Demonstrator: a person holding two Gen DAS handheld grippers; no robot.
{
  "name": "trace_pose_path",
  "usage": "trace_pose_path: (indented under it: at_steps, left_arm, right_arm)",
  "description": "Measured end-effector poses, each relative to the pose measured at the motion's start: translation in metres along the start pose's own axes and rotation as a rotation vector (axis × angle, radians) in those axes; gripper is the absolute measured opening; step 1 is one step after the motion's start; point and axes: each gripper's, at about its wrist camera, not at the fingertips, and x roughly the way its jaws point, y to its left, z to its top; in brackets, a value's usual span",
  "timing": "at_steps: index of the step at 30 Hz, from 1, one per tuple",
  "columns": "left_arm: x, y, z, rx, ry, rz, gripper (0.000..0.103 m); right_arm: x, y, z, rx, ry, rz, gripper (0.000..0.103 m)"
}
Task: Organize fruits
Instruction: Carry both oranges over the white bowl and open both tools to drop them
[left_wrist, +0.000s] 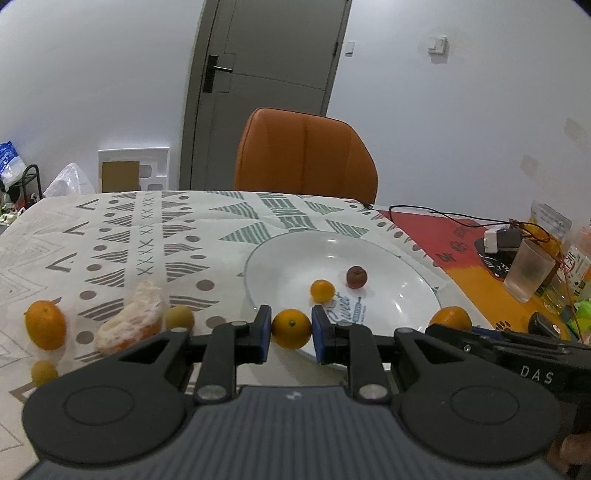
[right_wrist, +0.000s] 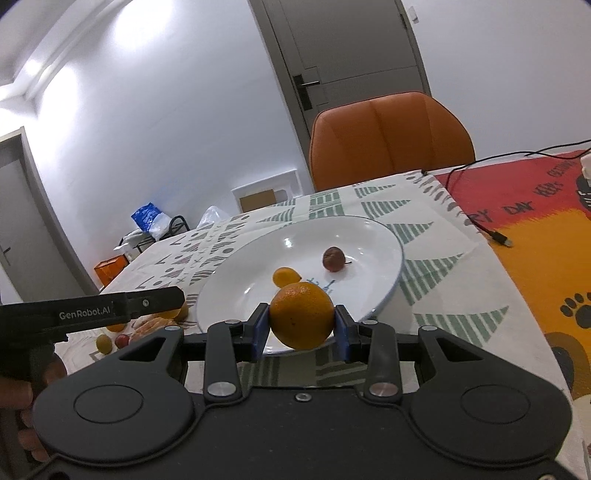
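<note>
My left gripper's body (right_wrist: 92, 310) hides most of the fruit pile (right_wrist: 147, 328) beside the plate. The glass (left_wrist: 528, 271) and bottles (left_wrist: 576, 266) at the frame's right edge blur; I can't read their labels.

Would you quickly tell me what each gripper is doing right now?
Left gripper: shut on a small orange citrus fruit.
Right gripper: shut on a larger orange.

Plain white walls (left_wrist: 461, 122) are seen behind the bench (left_wrist: 122, 236), which is covered with a patterned cloth. A grey door (left_wrist: 269, 85) with a dark handle is set in the far wall, and an orange chair (left_wrist: 306, 155) is placed against the bench's far edge. A bright ceiling glare (right_wrist: 125, 22) is caught overhead.
</note>
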Motion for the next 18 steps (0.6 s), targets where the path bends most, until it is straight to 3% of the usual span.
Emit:
trace_pose_path:
  at_steps: [10,13,18]
  left_arm:
    - [0.007,-0.011,0.002,0.015,0.005,-0.001,0.022]
    - [0.009,-0.013,0.002,0.02,0.006,-0.001,0.022]
    - [0.012,-0.014,0.004,0.019,0.007,-0.002,0.022]
  right_arm:
    - [0.002,-0.004,0.004,0.004,-0.017,0.009,0.035]
    - [0.003,-0.003,0.005,0.01,-0.026,0.008,0.041]
    - [-0.004,-0.005,0.007,0.009,-0.043,0.004,0.041]
